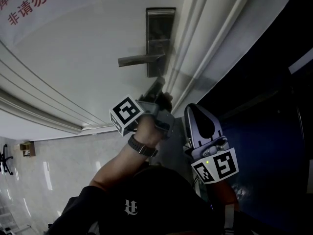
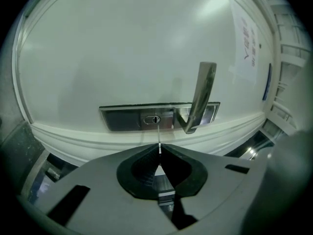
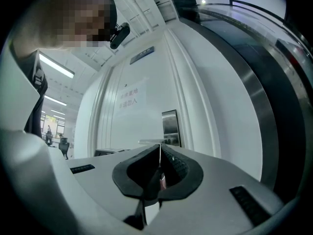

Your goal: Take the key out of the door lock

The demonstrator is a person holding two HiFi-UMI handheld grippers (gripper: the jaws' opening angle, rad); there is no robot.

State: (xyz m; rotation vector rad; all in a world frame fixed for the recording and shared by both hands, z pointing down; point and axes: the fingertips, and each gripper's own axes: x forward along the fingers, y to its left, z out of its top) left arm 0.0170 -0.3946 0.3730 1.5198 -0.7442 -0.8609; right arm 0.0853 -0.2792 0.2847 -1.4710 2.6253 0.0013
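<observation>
A steel lock plate [image 1: 160,26] with a lever handle [image 1: 139,59] sits on the white door. My left gripper [image 1: 159,84] is just below the plate's lower end, shut on the key. In the left gripper view the key [image 2: 159,136] shows edge-on as a thin pale line. It runs from the left gripper [image 2: 160,150] up to the keyhole [image 2: 152,119]. I cannot tell whether its tip is inside the slot. My right gripper [image 1: 190,107] hangs back beside the door frame. The right gripper [image 3: 160,153] is shut with nothing between its pads, facing the plate [image 3: 170,126].
A paper sign with red characters [image 1: 34,4] hangs on the door to the left. White frame mouldings [image 1: 205,48] run beside the lock, then a dark blue wall [image 1: 264,97]. A forearm with a wristwatch [image 1: 142,147] carries the left gripper. Glossy floor [image 1: 44,175] lies below.
</observation>
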